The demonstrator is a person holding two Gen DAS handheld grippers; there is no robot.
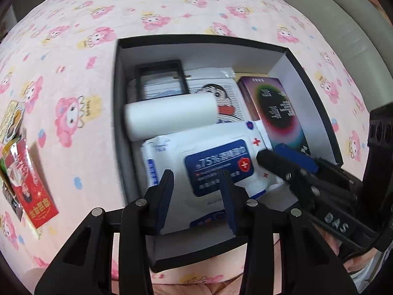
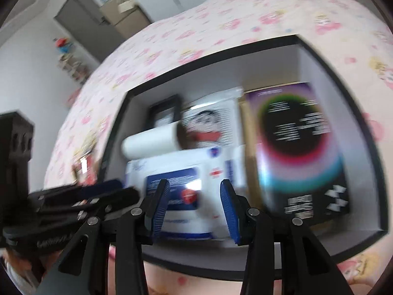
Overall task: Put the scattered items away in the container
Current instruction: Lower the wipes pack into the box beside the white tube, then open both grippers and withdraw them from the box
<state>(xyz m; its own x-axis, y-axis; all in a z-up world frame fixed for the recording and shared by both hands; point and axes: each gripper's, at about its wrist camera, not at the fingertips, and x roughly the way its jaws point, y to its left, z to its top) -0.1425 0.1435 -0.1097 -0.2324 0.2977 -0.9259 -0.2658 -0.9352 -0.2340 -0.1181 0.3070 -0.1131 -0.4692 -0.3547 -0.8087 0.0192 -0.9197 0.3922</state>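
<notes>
A black box with white inner walls (image 1: 196,41) sits on a pink patterned bedsheet. Inside lie a white roll (image 1: 169,115), a wet-wipes pack with a blue label (image 1: 216,164), a purple-and-black box (image 1: 277,113), a cartoon-print pouch (image 1: 221,93) and a small black frame (image 1: 161,78). My left gripper (image 1: 196,179) is open and empty above the wipes pack. My right gripper (image 2: 194,191) is open and empty, over the box's near edge (image 2: 221,268); it also shows in the left wrist view (image 1: 277,154). The right wrist view is blurred.
Red snack packets (image 1: 27,184) and a yellowish packet (image 1: 11,120) lie on the sheet left of the box. A grey headboard (image 1: 356,24) curves at the right. Beyond the bed stand a grey door (image 2: 81,17) and shelves.
</notes>
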